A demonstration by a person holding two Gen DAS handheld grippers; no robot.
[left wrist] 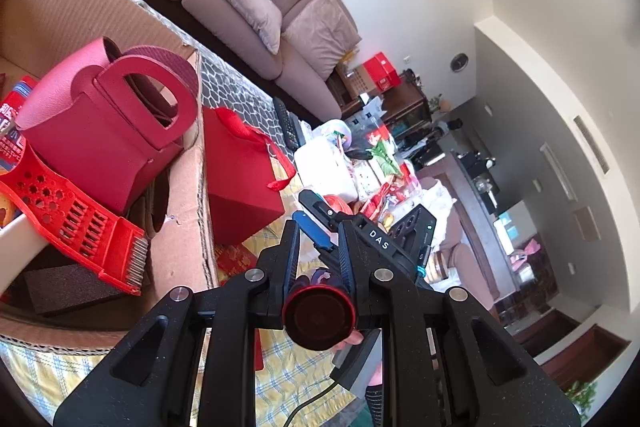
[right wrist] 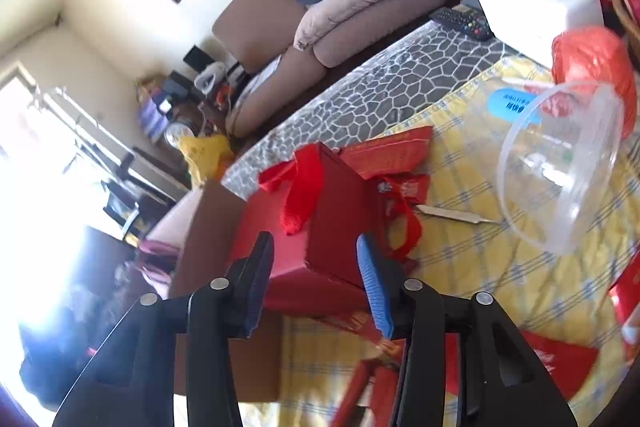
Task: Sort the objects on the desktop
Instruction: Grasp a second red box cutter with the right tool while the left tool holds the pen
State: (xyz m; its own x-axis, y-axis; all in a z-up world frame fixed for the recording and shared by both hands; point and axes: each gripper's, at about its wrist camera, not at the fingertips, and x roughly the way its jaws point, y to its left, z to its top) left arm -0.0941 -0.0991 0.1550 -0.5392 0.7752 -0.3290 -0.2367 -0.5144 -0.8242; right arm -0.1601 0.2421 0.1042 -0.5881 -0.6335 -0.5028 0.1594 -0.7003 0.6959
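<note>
Red predominates among the sorted goods. Counted in the left wrist view: one cardboard box [left wrist: 188, 187] filling the left of frame, holding one red handled bag [left wrist: 108, 131], one red perforated grater [left wrist: 76, 215] lying tilted across its lower part, and one dark sponge block [left wrist: 68, 289] beneath the grater. One red gift box [left wrist: 240, 183] with ribbon handles standing just beside the cardboard wall, centre frame. One black remote [left wrist: 290, 125] further back on the bench [left wrist: 236, 95].

Left tongs [left wrist: 320, 267], lower centre: pinching one red-rimmed dark cylinder [left wrist: 319, 315] between both fingers, its round end facing the camera.

Right tongs [right wrist: 316, 267], lower centre of the right wrist view: spread, nothing gripped; the same red gift box [right wrist: 332, 227] seen past the gap between one black finger and one blue-padded finger, contact not discernible. Also visible from the left wrist camera, right of centre [left wrist: 316, 223].

Counted on the yellow checked cloth [right wrist: 500, 267] in the right wrist view: one clear plastic bowl [right wrist: 560, 163] lying on its side at right, one thin metal tool [right wrist: 456, 215] just beside the gift box, one white container [right wrist: 540, 11] at upper right, and several red envelopes, number not determinable.
</note>
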